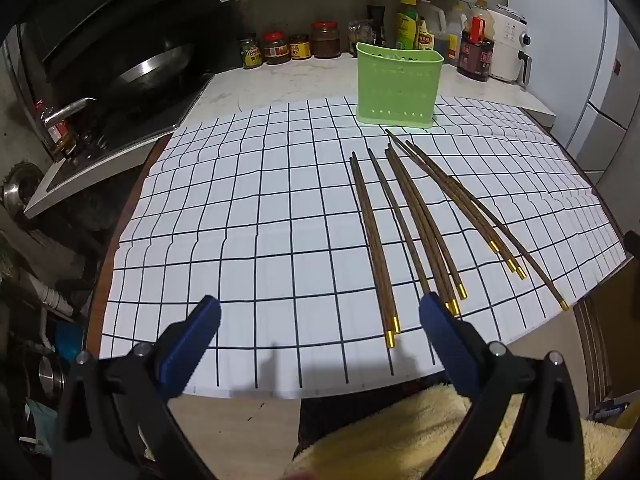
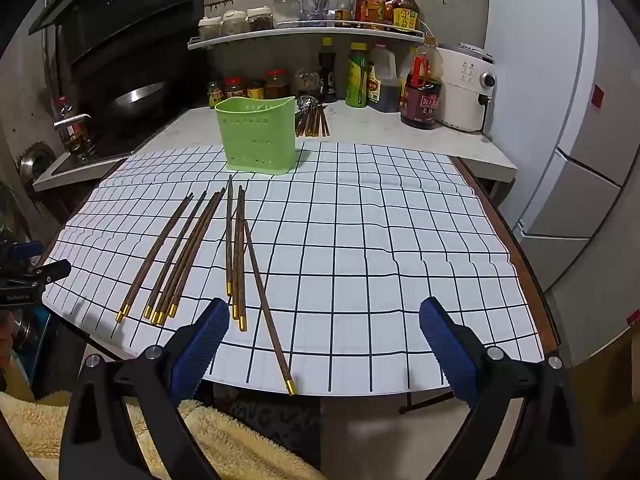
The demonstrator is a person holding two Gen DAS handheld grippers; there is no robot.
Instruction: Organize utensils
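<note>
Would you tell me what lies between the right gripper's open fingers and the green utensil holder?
Only checked cloth: right wrist view shows nothing else between the right gripper and the green holder; the chopsticks lie off to the left.

A: Can you see inside the green holder (image 1: 398, 80)?

B: No. Its front wall hides the inside in both views, and only faint shapes show through the holes.

A: The jar labels (image 1: 276, 50) at the back?

B: Too small and blurred to read.

A: That bundle behind the holder (image 2: 312, 120)?

B: Half hidden by the holder in the right view, wholly hidden in the left. I cannot count its sticks.

A: And the left tongs (image 1: 320, 306)?

B: One pad (image 1: 438, 310) covers a few gold chopstick ends (image 1: 454, 306). Both tongs' handles run off the bottom edge.
</note>
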